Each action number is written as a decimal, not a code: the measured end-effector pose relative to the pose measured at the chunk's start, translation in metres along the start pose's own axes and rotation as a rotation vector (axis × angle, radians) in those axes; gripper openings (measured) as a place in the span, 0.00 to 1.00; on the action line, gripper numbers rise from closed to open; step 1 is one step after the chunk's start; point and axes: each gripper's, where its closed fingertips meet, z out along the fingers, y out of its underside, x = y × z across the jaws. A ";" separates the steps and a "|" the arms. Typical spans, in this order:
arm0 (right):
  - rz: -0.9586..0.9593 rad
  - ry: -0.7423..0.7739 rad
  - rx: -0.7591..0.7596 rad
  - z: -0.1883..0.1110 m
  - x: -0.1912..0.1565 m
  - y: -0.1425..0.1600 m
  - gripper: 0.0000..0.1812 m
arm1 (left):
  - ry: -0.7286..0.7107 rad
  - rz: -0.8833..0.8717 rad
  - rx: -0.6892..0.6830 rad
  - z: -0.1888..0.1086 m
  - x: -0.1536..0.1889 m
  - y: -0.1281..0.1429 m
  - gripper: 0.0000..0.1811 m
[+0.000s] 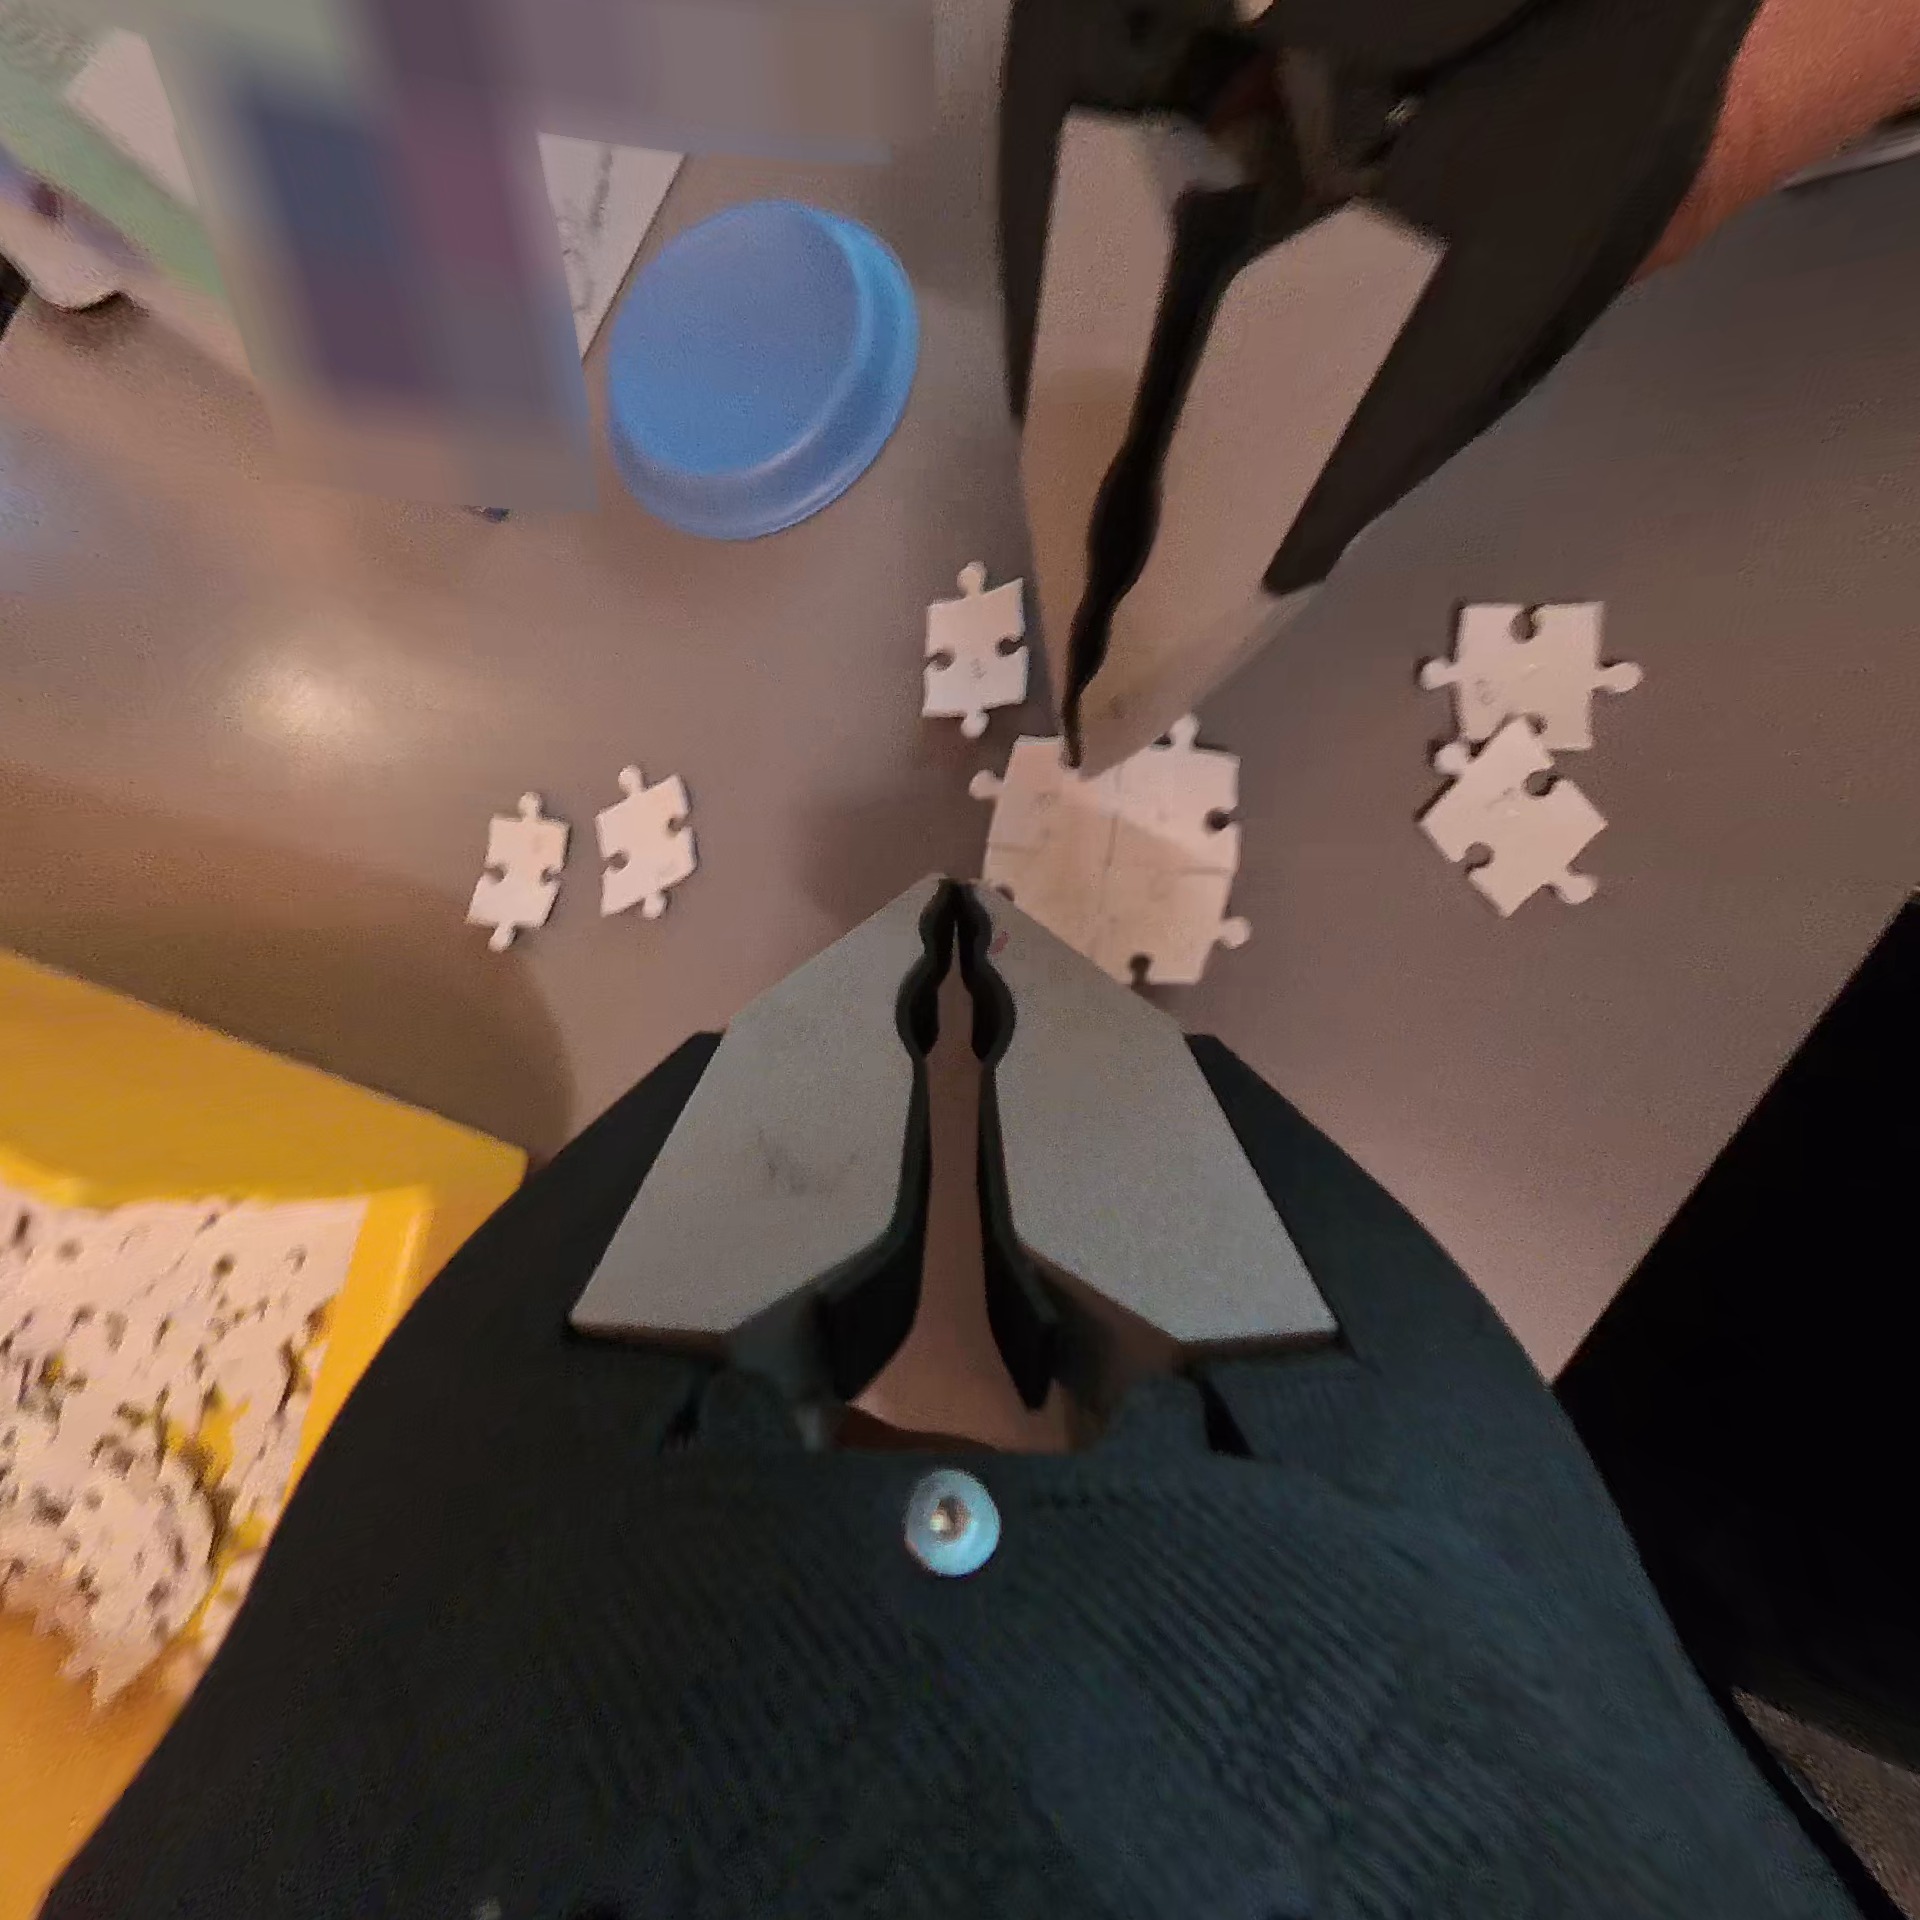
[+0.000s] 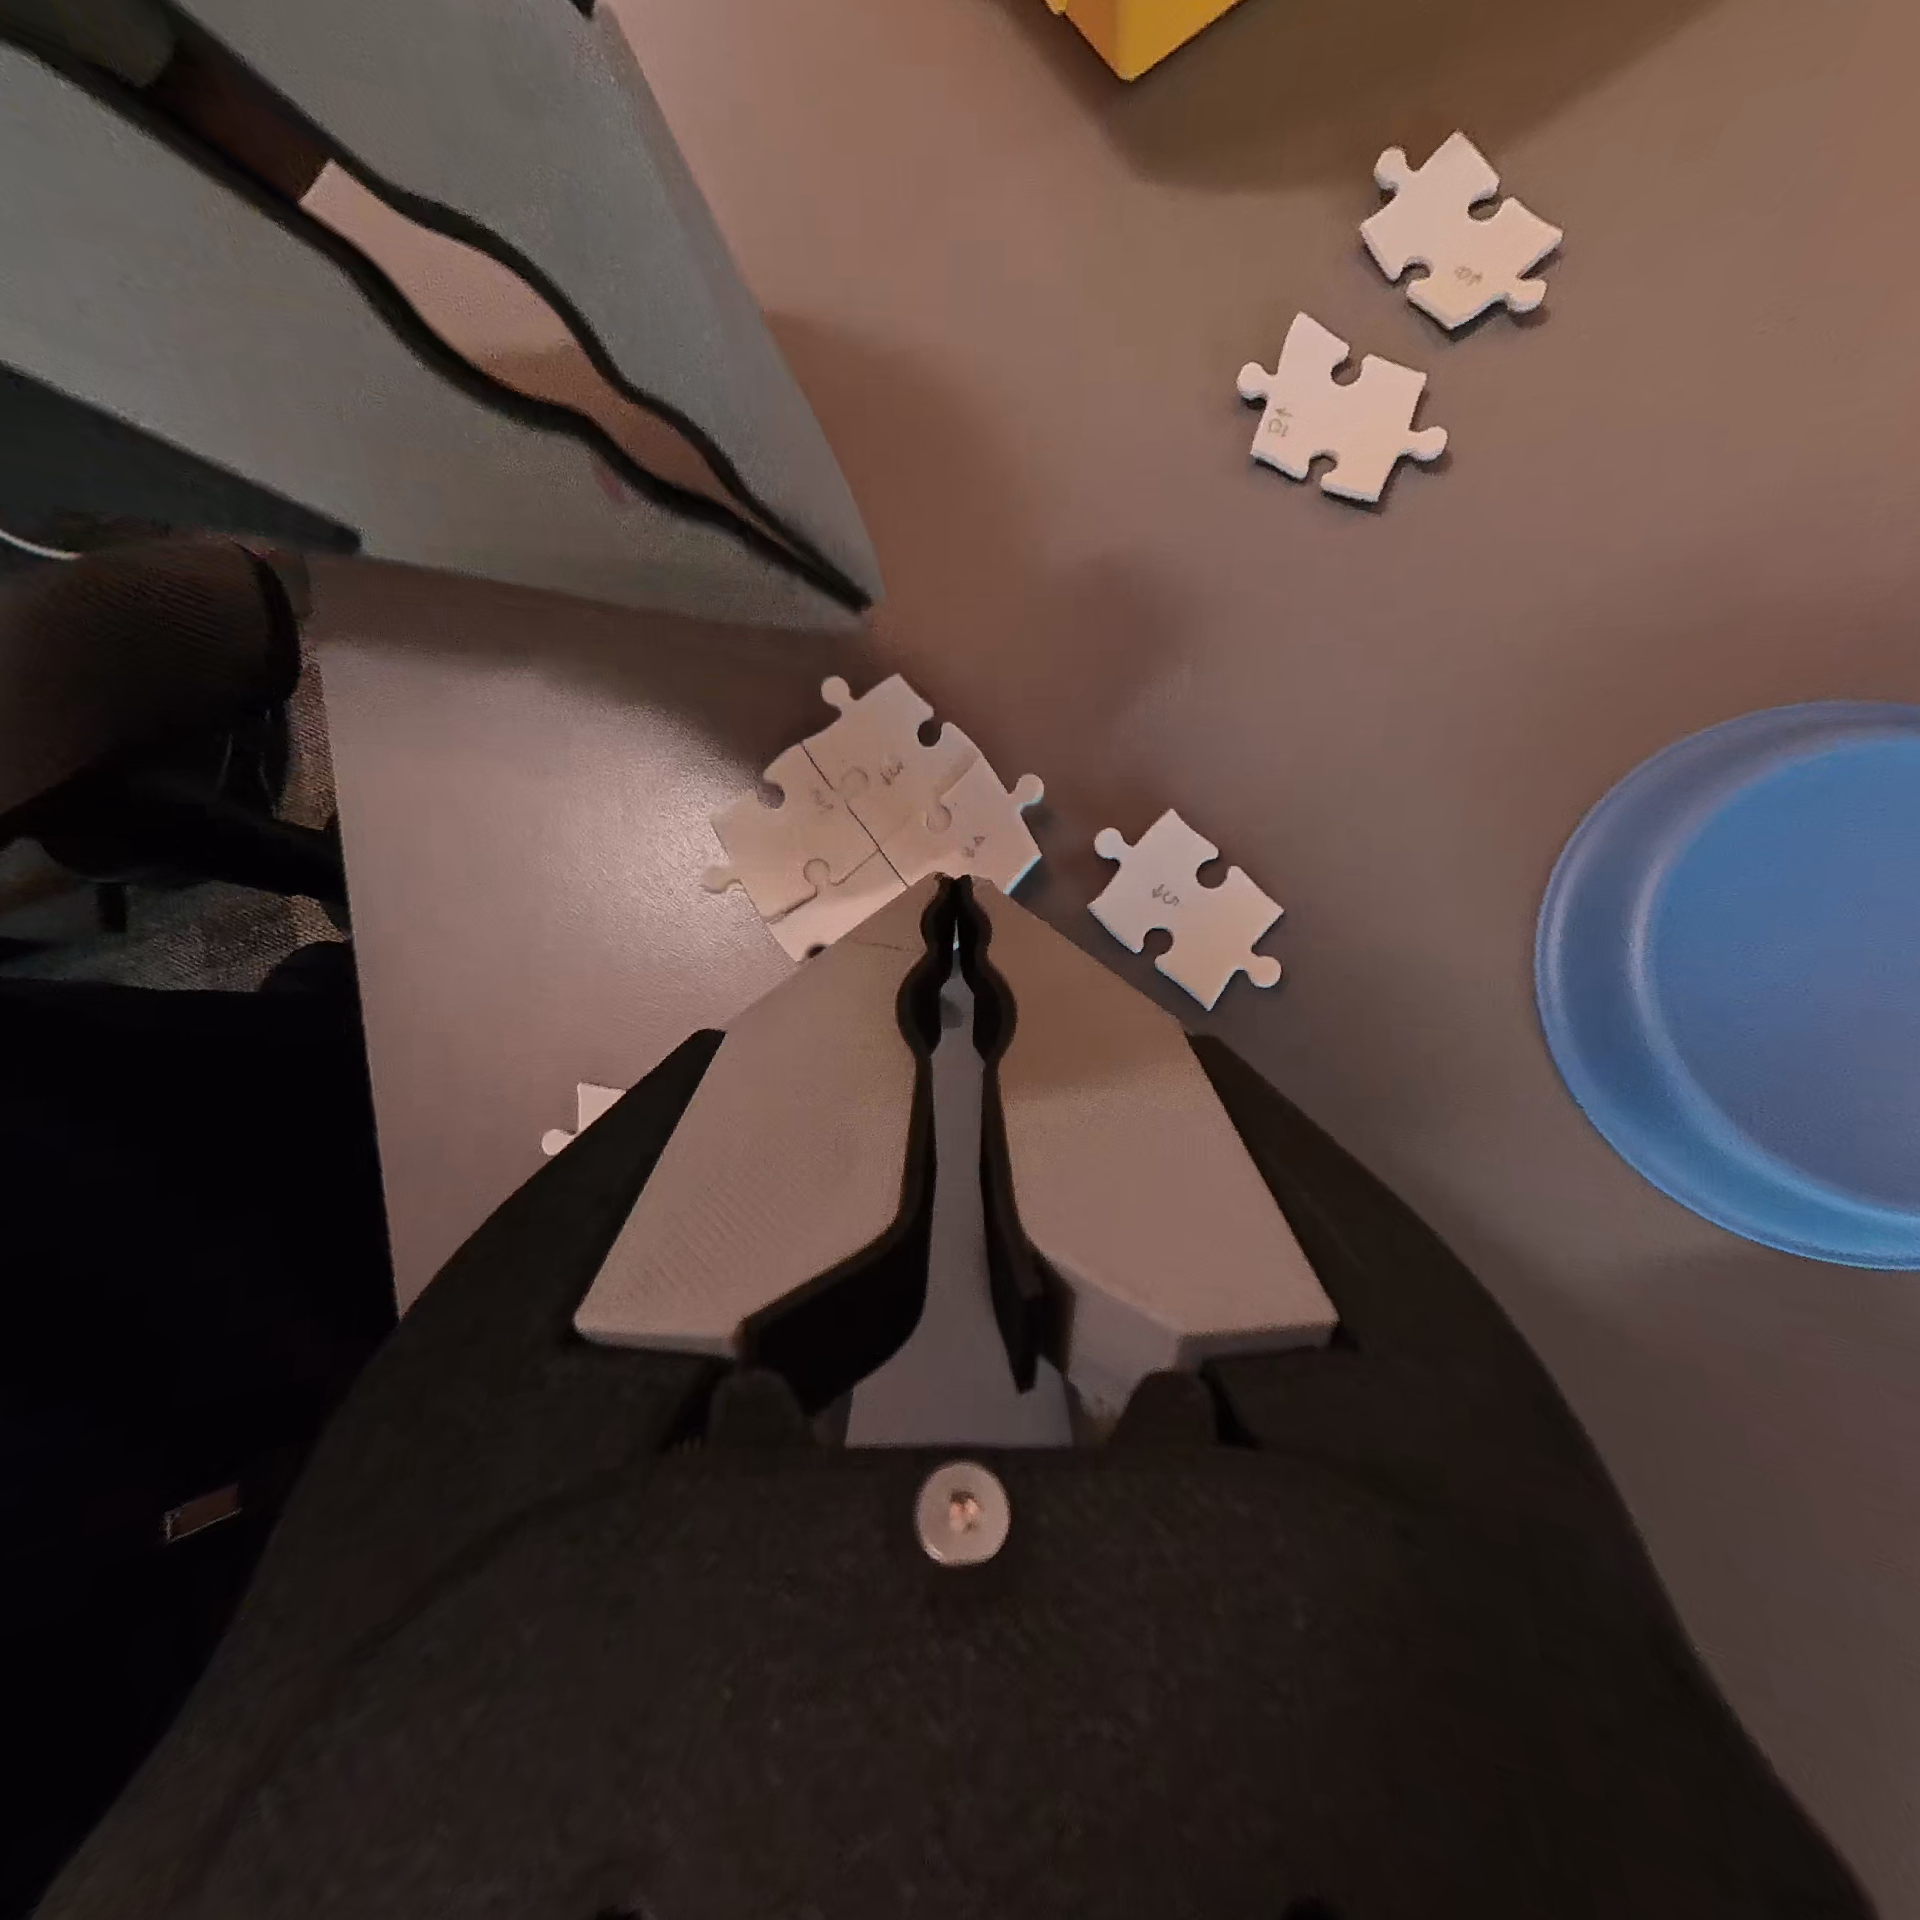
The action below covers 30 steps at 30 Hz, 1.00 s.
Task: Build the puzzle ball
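Observation:
A flat cluster of several joined white puzzle pieces point(image 1: 1122, 852) lies on the grey-brown table; it also shows in the right wrist view point(image 2: 862, 821). My left gripper point(image 1: 951, 894) is shut and empty, with its tips at the cluster's near left corner. My right gripper point(image 2: 956, 883) is shut and empty, with its tips down on the cluster's edge; in the left wrist view it point(image 1: 1075, 748) reaches in from the top. Loose white pieces lie around: one point(image 1: 977, 649) beside the cluster, two to the left point(image 1: 644, 842), two overlapping at the right point(image 1: 1512, 816).
A blue round dish point(image 1: 758, 364) lies upside down behind the pieces, and also shows in the right wrist view point(image 2: 1745, 977). A yellow box point(image 1: 156, 1091) holding many white pieces stands at the near left. The table edge point(image 1: 1714, 1143) drops to dark floor on the right. Some 5 cm of space lies between my two pairs of fingers.

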 end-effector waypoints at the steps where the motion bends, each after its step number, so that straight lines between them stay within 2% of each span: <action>1: -0.002 -0.004 0.004 -0.001 -0.001 -0.002 0.00 | -0.018 -0.012 -0.018 -0.002 -0.004 0.007 0.00; 7: -0.034 -0.005 -0.032 0.005 -0.005 -0.005 0.00 | 0.001 -0.070 -0.106 0.016 -0.003 0.043 0.00; 15: -0.095 -0.002 -0.150 0.010 -0.006 0.000 0.00 | 0.058 -0.106 -0.026 0.023 0.004 0.033 0.00; 25: -0.203 0.002 -0.535 0.012 -0.007 0.002 0.00 | 0.110 -0.149 0.069 0.025 0.007 0.029 0.00; 30: -0.185 0.006 -0.593 0.014 -0.006 0.000 0.00 | 0.117 -0.135 0.078 0.023 0.008 0.030 0.00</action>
